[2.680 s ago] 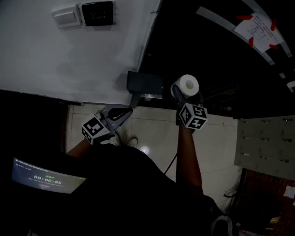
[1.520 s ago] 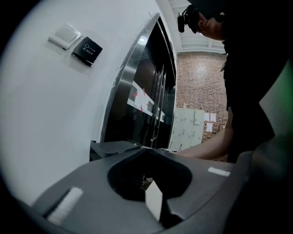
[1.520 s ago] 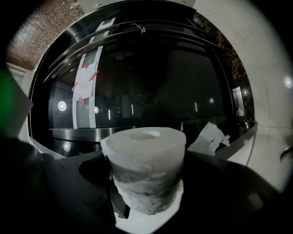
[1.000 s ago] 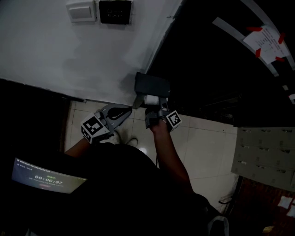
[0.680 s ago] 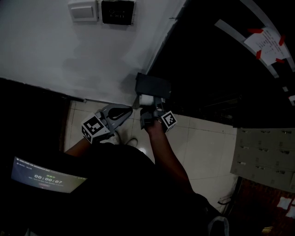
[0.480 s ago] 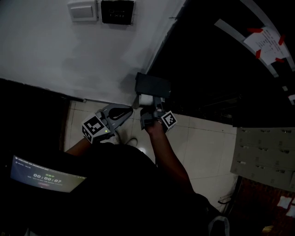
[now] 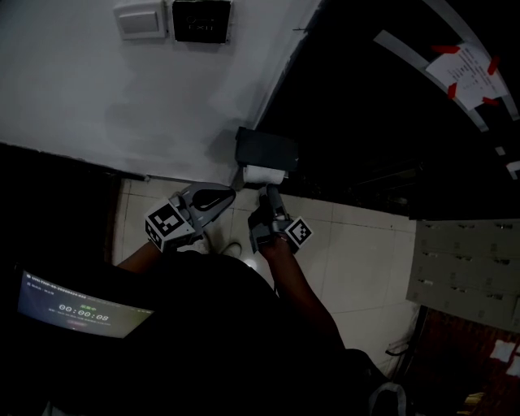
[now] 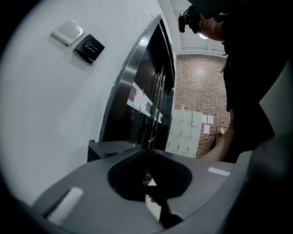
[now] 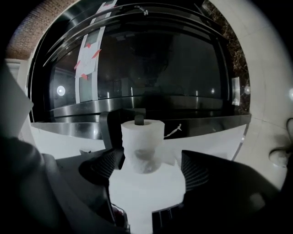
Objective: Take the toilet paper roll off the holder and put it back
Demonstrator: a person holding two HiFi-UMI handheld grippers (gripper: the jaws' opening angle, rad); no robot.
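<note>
The white toilet paper roll (image 7: 264,173) sits on the dark grey holder (image 7: 265,149) fixed low on the wall. In the right gripper view the roll (image 9: 143,142) stands on the holder's peg (image 9: 138,118). My right gripper (image 7: 267,196) hangs just below the roll, open; its ribbed fingertips (image 9: 198,169) flank the roll's near end without pressing it. The right gripper (image 9: 149,168) holds nothing. My left gripper (image 7: 229,192) waits left of the holder, shut and empty, its jaws meeting at a point (image 8: 147,152).
A light switch (image 7: 140,18) and a black exit plate (image 7: 201,19) are high on the white wall. Right of the holder is a dark glass door with a taped paper notice (image 7: 467,58). Grey lockers (image 7: 463,272) stand on the tiled floor at the right.
The right gripper carried the roll from up at the right onto the holder, then drew back toward the person. The roll stays on the holder. The left gripper has not moved.
</note>
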